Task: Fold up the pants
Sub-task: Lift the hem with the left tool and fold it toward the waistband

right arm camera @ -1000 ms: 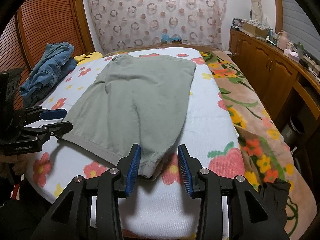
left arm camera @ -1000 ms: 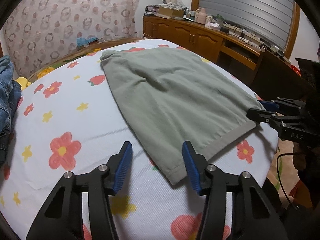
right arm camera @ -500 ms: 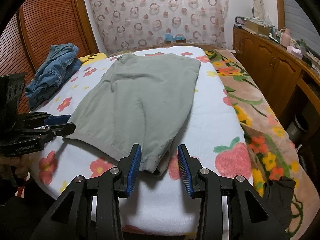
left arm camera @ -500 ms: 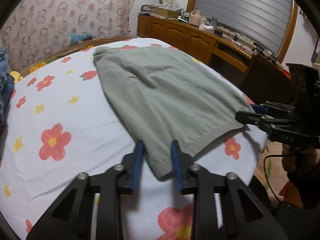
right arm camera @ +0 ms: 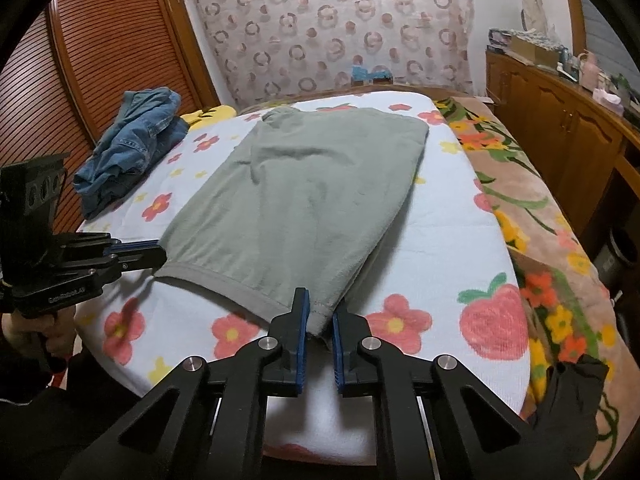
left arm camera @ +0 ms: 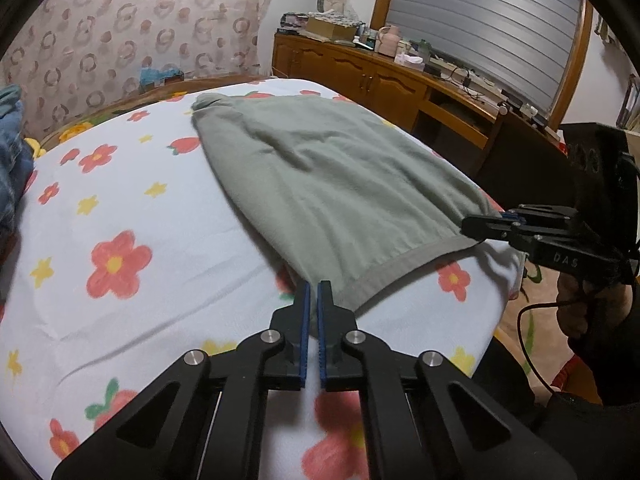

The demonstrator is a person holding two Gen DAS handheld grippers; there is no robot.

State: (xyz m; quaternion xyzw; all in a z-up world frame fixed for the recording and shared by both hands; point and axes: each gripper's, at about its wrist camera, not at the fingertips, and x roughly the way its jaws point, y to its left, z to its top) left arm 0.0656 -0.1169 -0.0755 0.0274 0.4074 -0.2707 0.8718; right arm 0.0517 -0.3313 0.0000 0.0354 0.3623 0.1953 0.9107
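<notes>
Grey-green pants (left arm camera: 320, 184) lie folded lengthwise on the flowered bed sheet, hem toward me; they also show in the right wrist view (right arm camera: 304, 200). My left gripper (left arm camera: 313, 292) is shut on the hem's left corner. My right gripper (right arm camera: 319, 304) is nearly shut, pinching the hem's right corner (right arm camera: 320, 312). In the left wrist view the right gripper (left arm camera: 480, 226) is seen from the side, at the hem's far end. In the right wrist view the left gripper (right arm camera: 156, 254) is at the hem's left corner.
A blue denim heap (right arm camera: 132, 140) lies at the bed's far left. A brown flowered blanket (right arm camera: 532, 208) covers the bed's right side. A wooden cabinet (left arm camera: 380, 76) with clutter runs along the right wall. A louvered wooden door (right arm camera: 80, 80) stands on the left.
Both grippers have closed from wide open onto the hem corners of the pants. The hem has lifted slightly off the sheet.
</notes>
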